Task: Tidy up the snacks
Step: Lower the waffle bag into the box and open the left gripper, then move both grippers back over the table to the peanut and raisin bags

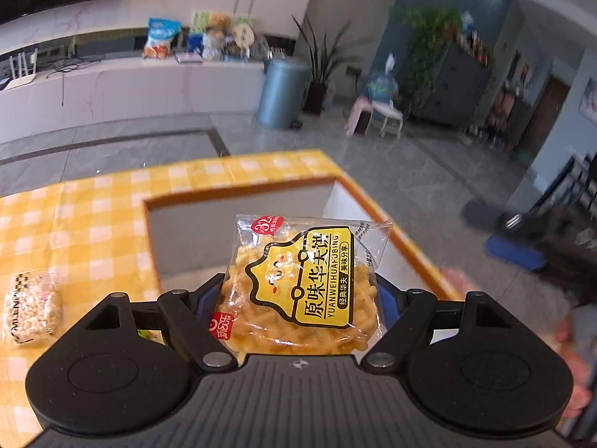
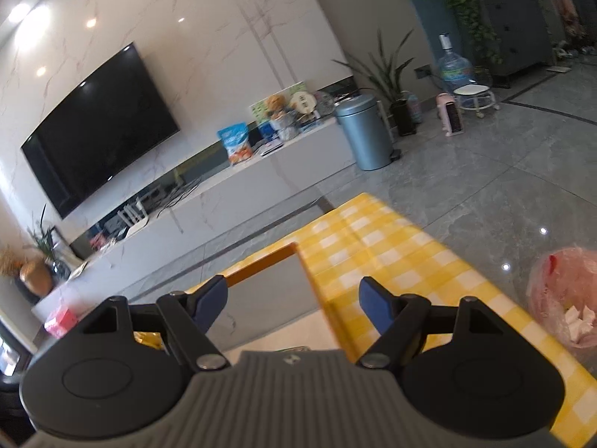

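Waffle packet clamped in left hand-held gripper — right hand-held gripper empty.

Left hand-held gripper clamped wide; right hand-held gripper spread, empty.

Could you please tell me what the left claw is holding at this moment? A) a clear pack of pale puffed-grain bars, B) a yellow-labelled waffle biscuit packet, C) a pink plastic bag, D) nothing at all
B: in the left wrist view the left claw grips the waffle biscuit packet by both sides, above the orange-rimmed box.
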Available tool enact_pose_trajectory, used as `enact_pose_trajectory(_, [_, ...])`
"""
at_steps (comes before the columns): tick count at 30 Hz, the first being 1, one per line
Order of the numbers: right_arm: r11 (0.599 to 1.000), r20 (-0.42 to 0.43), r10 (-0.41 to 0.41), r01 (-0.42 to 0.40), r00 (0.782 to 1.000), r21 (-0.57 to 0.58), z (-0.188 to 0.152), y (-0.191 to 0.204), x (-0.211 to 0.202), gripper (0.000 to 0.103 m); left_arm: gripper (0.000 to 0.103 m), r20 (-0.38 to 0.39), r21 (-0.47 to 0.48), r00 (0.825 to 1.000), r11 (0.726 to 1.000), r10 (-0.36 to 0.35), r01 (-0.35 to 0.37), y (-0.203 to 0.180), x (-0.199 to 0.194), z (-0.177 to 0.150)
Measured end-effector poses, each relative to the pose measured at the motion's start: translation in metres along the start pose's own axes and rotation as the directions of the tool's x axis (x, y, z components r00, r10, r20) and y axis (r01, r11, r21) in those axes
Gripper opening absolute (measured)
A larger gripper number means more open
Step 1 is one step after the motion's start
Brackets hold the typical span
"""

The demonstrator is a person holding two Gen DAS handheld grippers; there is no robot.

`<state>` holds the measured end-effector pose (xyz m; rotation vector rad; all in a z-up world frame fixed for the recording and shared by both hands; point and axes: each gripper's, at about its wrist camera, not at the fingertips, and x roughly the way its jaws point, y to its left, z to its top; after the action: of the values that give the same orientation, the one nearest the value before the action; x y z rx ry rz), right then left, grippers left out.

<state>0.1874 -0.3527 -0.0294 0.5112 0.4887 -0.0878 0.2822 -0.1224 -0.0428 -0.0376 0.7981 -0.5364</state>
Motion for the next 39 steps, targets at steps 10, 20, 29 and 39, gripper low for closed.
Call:
enact_pose_trajectory(10, [0.998, -0.018, -0.03, 0.031, 0.999, 0.052, -0.001, -0.016, 0.0, 0.08, 0.092, -0.094, 0.021, 0.995, 0.999, 0.04, -0.038, -0.024, 0.04, 0.003])
enact_pose_trajectory(20, [1.0, -0.01, -0.016, 0.016, 1.0, 0.015, -0.006, -0.004, 0.0, 0.08, 0.093, -0.128, 0.062, 0.979, 0.986, 0.16, -0.153, -0.037, 0.077, 0.005])
enact_pose_trajectory(29, [1.0, -0.019, -0.012, 0.013, 1.0, 0.014, -0.01, -0.001, 0.001, 0.084, 0.103, -0.1, -0.067, 0.994, 0.997, 0.042, -0.049, -0.018, 0.064, 0.007])
enact_pose_trajectory(39, [0.999, -0.016, -0.024, 0.025, 1.0, 0.048, -0.012, -0.002, -0.001, 0.085, 0.103, -0.051, -0.079, 0.997, 0.996, -0.055, 0.051, -0.015, 0.024, 0.006])
